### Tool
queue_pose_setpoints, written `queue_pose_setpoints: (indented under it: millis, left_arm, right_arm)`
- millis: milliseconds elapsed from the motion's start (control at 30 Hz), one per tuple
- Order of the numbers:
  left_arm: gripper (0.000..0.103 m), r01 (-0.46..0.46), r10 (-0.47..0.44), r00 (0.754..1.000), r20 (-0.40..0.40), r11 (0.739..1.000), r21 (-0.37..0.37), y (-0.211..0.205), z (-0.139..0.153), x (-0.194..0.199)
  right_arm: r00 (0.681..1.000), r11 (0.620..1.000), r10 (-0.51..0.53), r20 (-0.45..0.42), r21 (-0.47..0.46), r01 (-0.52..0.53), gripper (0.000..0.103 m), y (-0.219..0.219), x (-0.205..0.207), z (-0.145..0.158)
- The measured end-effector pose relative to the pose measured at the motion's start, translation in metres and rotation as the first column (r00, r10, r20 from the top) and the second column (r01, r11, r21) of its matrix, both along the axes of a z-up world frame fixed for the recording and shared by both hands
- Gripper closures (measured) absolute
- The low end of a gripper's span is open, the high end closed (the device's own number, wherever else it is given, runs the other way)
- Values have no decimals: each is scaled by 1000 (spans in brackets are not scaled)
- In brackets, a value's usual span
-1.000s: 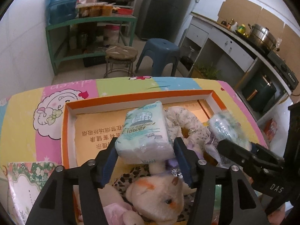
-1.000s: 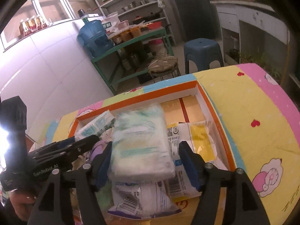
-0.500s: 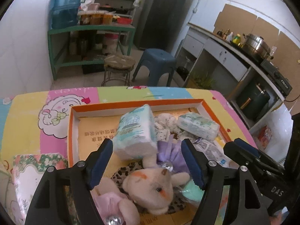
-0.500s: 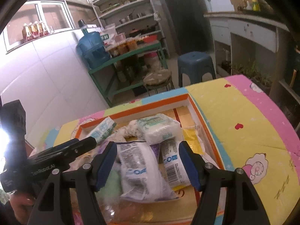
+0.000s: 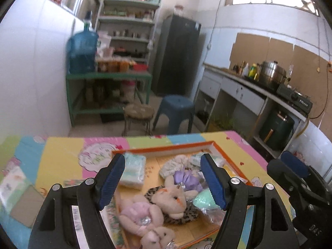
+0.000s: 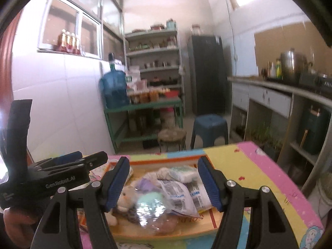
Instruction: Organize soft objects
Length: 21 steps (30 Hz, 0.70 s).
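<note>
Soft objects lie gathered in the shallow orange-rimmed cardboard tray (image 5: 209, 143) on the colourful cartoon-print counter (image 5: 62, 149), so the sorting looks largely done, with only tidying left; from the left, a pale blue plastic-wrapped tissue pack (image 5: 132, 169), then a pink plush bunny (image 5: 137, 213), a cream plush hamster (image 5: 172, 200) on leopard fabric, a purple ruffled cloth (image 5: 186, 178) and a mint-green bagged sponge (image 5: 204, 200); left claw (image 5: 164, 183) and right claw (image 6: 164, 184) both hover spread apart, empty.
</note>
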<state>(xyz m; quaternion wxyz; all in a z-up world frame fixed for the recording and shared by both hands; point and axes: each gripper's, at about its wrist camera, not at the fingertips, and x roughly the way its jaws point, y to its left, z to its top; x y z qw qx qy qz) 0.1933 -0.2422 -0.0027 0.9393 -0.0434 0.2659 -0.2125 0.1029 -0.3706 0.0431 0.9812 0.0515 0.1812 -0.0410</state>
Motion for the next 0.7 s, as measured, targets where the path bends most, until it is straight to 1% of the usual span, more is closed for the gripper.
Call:
queue_pose_setpoints:
  millis: [67,167,333,433,533,700]
  left_arm:
    - [27,-9,9,999,33,1000,4,9,9,-12]
    - [27,-23,22,997,70,1000,9,26,18,-31]
    - [27,-75,74,989,126,997,1,63,32,-63]
    - [27,-112,110,982,153,994,2,86,39,-82]
    - [27,-160,155,970,189,987,15,111,44,-104]
    - [27,-208,201,959,197,978,13,149,45,-128]
  right_arm:
    - [1000,1000,5,25,-15,-5,35,12,-11,8]
    - [999,1000,18,44,-11,-17,35,26,-24,14]
    - [996,999,37,75,-7,-36,35,54,-45,22]
    - [995,998,56,86,-8,-55,35,75,-55,24]
    - [993,997,71,91,-14,-70,35,94,-64,25]
    - [990,994,108,92,-22,-106,35,129,-76,27]
